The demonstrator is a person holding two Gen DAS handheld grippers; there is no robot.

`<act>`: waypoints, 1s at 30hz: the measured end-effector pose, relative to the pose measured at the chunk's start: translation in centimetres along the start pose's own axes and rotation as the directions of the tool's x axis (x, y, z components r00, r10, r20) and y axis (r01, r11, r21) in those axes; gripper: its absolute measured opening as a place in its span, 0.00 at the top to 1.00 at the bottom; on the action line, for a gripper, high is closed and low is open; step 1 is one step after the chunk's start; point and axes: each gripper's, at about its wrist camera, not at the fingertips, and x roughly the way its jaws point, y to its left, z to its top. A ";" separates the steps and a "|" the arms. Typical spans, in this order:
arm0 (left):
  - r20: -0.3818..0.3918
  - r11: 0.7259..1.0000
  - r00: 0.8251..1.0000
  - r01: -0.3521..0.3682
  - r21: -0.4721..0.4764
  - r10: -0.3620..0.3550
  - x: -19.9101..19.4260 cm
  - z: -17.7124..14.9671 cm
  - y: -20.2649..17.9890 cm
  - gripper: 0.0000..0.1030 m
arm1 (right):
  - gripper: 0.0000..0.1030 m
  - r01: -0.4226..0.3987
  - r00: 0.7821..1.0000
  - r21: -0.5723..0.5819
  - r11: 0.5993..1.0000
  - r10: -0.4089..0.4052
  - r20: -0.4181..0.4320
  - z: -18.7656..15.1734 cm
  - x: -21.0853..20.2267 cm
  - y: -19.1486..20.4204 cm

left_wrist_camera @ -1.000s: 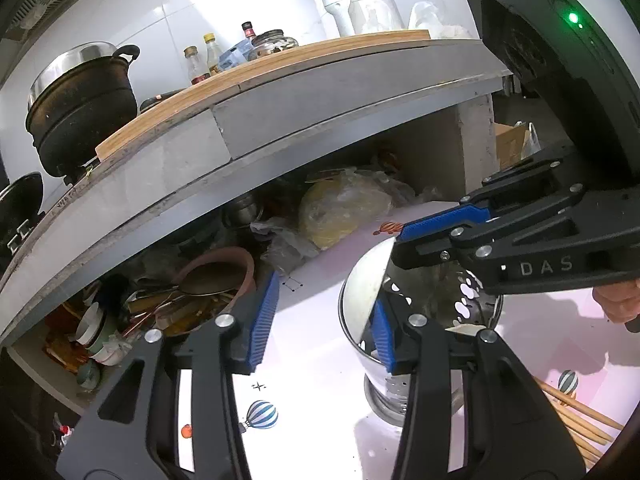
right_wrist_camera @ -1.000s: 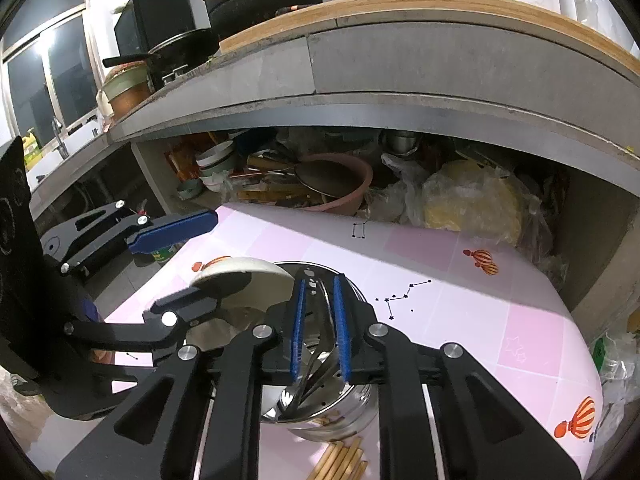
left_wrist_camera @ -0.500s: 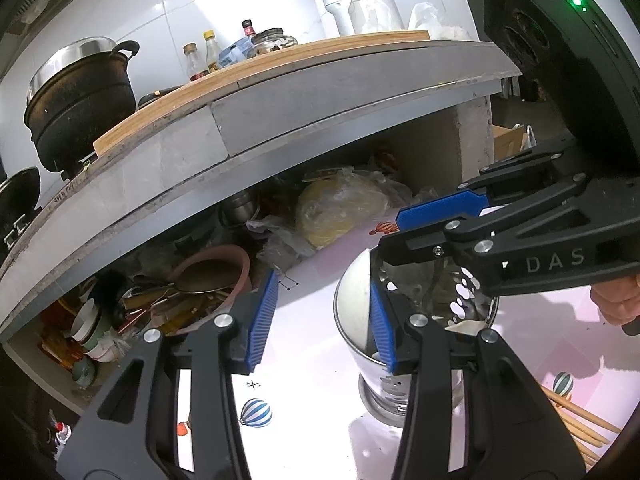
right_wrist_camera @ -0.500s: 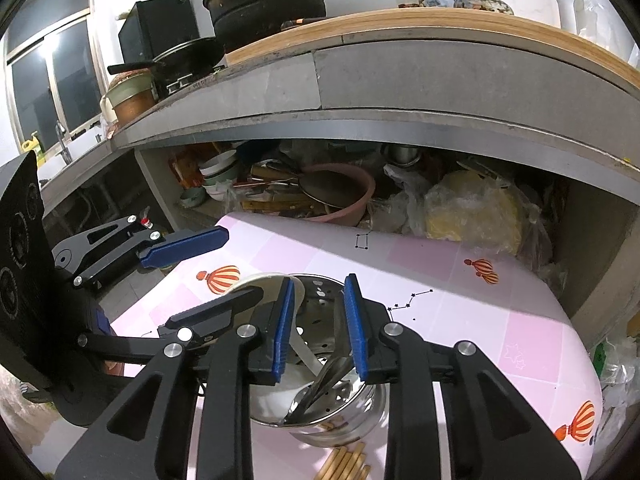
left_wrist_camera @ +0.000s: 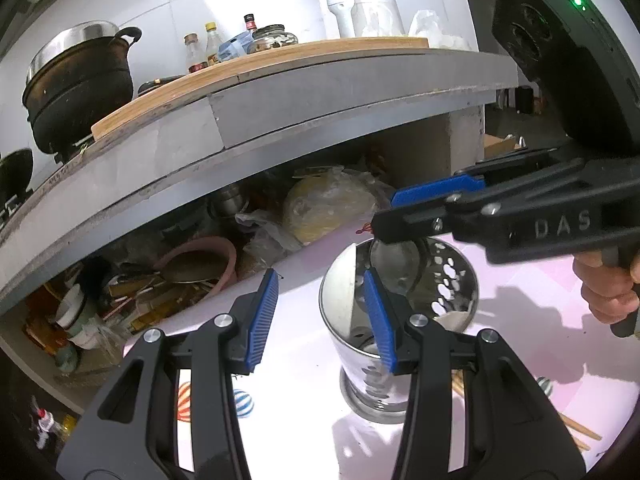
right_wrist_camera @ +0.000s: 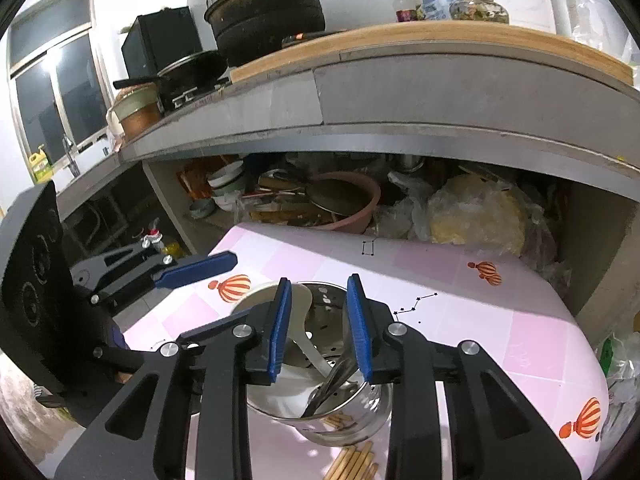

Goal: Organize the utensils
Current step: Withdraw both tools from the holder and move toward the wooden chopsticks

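Observation:
A perforated steel utensil holder (left_wrist_camera: 452,280) (right_wrist_camera: 360,408) stands on the pink balloon-print table (right_wrist_camera: 480,320). Inside it lean a metal spoon (right_wrist_camera: 336,376) (left_wrist_camera: 394,264) and a white spoon (right_wrist_camera: 298,316). My right gripper (right_wrist_camera: 320,320) (left_wrist_camera: 384,216) hovers just over the holder's mouth. Its jaws are opening and the pads press on nothing, with the metal spoon standing free below them. My left gripper (left_wrist_camera: 320,320) (right_wrist_camera: 236,288) is open and straddles the holder's left rim, right finger inside and left pad clear of the wall. Wooden chopsticks (right_wrist_camera: 352,464) (left_wrist_camera: 576,432) lie beside the holder's foot.
A person's hand (left_wrist_camera: 608,292) holds the right gripper's handle. Behind the table, a low shelf is packed with a pink basin (right_wrist_camera: 352,208), stacked bowls (right_wrist_camera: 228,184) and plastic bags (right_wrist_camera: 476,216). A grey counter (right_wrist_camera: 440,92) with a black pot (right_wrist_camera: 264,12) overhangs it.
The right jaws have opened off the metal spoon, which stays leaning in the holder. The right gripper drew back slightly. The left gripper has kept its place.

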 end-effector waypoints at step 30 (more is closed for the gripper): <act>-0.160 0.893 0.965 0.120 -0.433 -0.207 -7.0 -14.2 -4.1 0.23 | 0.44 0.220 0.957 0.276 0.936 -0.152 -0.248 -19.9 -8.1 -3.3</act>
